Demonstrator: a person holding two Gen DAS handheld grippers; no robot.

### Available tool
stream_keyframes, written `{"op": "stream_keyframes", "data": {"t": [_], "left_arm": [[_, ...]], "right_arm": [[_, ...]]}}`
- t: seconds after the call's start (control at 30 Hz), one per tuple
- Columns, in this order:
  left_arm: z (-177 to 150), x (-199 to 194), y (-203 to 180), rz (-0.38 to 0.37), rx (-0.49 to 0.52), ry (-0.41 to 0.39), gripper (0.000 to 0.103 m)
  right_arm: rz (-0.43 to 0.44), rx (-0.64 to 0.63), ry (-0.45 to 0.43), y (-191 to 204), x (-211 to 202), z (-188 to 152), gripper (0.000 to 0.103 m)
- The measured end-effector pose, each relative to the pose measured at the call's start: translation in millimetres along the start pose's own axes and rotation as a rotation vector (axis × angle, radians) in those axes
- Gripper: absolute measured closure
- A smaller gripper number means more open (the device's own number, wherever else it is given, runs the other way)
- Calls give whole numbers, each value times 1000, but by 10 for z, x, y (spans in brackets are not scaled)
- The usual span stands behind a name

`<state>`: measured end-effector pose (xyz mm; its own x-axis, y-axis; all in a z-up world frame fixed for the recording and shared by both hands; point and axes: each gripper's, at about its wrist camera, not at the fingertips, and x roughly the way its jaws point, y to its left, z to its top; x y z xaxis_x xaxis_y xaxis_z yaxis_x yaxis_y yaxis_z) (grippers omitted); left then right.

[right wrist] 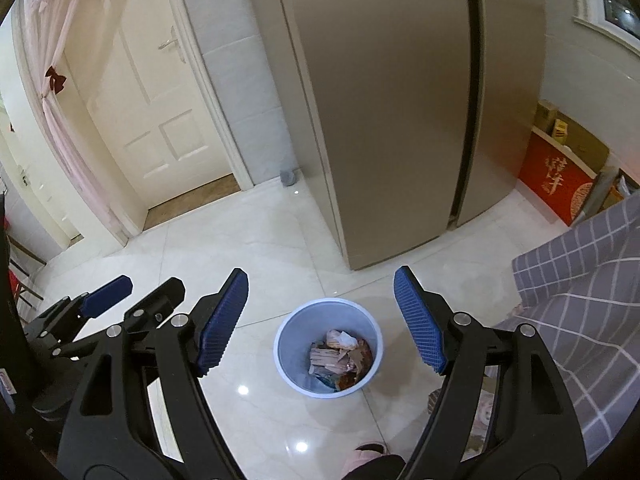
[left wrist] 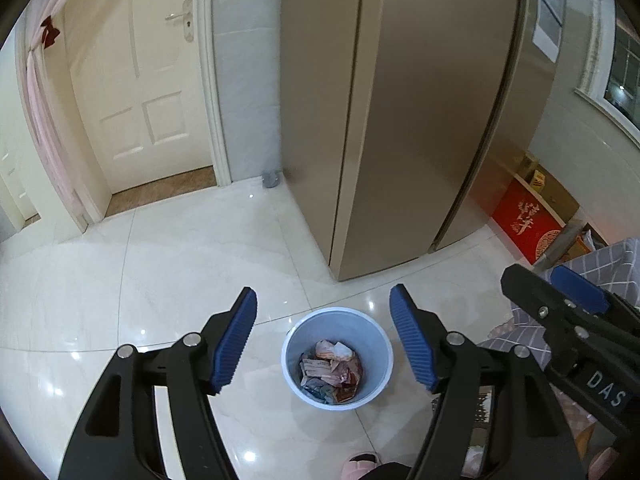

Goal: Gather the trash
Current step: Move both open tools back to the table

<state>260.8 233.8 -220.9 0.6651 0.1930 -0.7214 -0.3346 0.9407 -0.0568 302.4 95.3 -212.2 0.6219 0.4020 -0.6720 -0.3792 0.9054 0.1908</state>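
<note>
A light blue round trash bin (left wrist: 374,338) stands on the white tiled floor, holding several crumpled wrappers (left wrist: 330,370). It also shows in the right wrist view (right wrist: 294,328) with the wrappers (right wrist: 340,360) inside. My left gripper (left wrist: 323,340) is open and empty, high above the bin. My right gripper (right wrist: 320,320) is open and empty too, also above the bin. Each gripper shows in the other's view: the right one (left wrist: 560,300) at the right edge, the left one (right wrist: 120,300) at the left.
A tall gold fridge (left wrist: 400,120) stands just behind the bin. A white door (left wrist: 144,80) is at the back left. A red box (left wrist: 528,224) and cartons sit right of the fridge. A grey checked cloth (right wrist: 580,280) hangs at the right. A pink slipper (left wrist: 360,466) is below.
</note>
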Motion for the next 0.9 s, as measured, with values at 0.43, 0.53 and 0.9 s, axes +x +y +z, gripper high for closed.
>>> {"op": "stream_keyframes", "data": {"t": [0.43,0.53,0.9], "left_arm": [[26,-646,-1050,-98,135,-93,29],[14,-751,-1403,-162,173,-93,28],[-189,-969,-3171,-376,408,-77,28]], "right_arm": [[-83,53,-111,-768,-937,3,28],[-130,72,-132,-1052,-1202,-27,28],[-354,205,-159,-2465,-2063,-291,28]]}}
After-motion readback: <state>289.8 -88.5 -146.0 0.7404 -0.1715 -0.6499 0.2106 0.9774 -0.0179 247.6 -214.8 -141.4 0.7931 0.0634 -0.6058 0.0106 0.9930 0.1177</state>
